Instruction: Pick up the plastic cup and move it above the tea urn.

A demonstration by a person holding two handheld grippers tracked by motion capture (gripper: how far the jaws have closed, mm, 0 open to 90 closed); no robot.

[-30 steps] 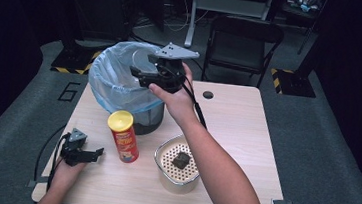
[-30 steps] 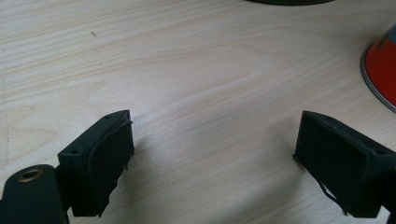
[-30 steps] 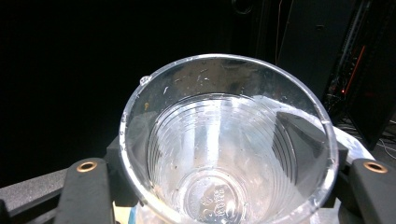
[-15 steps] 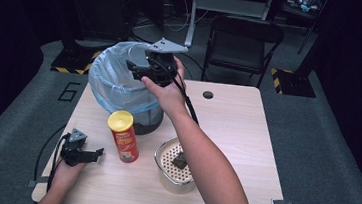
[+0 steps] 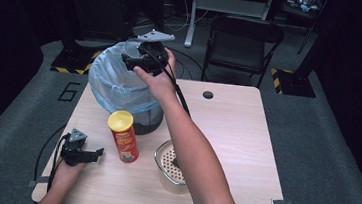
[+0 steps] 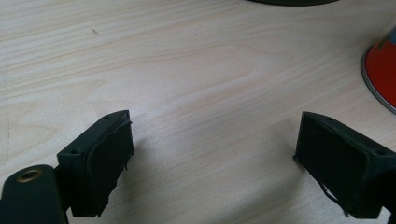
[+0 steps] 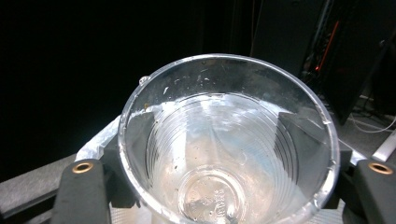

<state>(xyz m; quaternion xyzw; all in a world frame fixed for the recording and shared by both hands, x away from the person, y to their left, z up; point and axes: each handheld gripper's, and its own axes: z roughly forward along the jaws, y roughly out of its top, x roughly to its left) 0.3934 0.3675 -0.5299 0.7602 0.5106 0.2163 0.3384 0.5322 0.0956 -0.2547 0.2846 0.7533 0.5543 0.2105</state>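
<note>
A clear plastic cup (image 7: 211,190), empty, sits mouth toward the camera in the right gripper view, and my right gripper (image 7: 219,140) is shut on its sides. In the high view that right gripper (image 5: 135,61) is held up over the rim of a bin lined with a pale blue bag (image 5: 113,83). My left gripper (image 5: 94,155) rests low on the table's near left corner. Its jaws stand wide apart in the left gripper view (image 6: 212,172), with bare wood between them.
A red chip can with a yellow lid (image 5: 124,137) stands upright just right of the left gripper; its base edge (image 6: 383,70) shows close by. A perforated metal bowl (image 5: 169,165) lies partly under the right forearm. A folding chair (image 5: 243,37) stands beyond the wooden table (image 5: 236,132).
The right hand has carried the cup leftward and a little farther back, from beside the bin to over its rim. The left gripper has stayed put.
</note>
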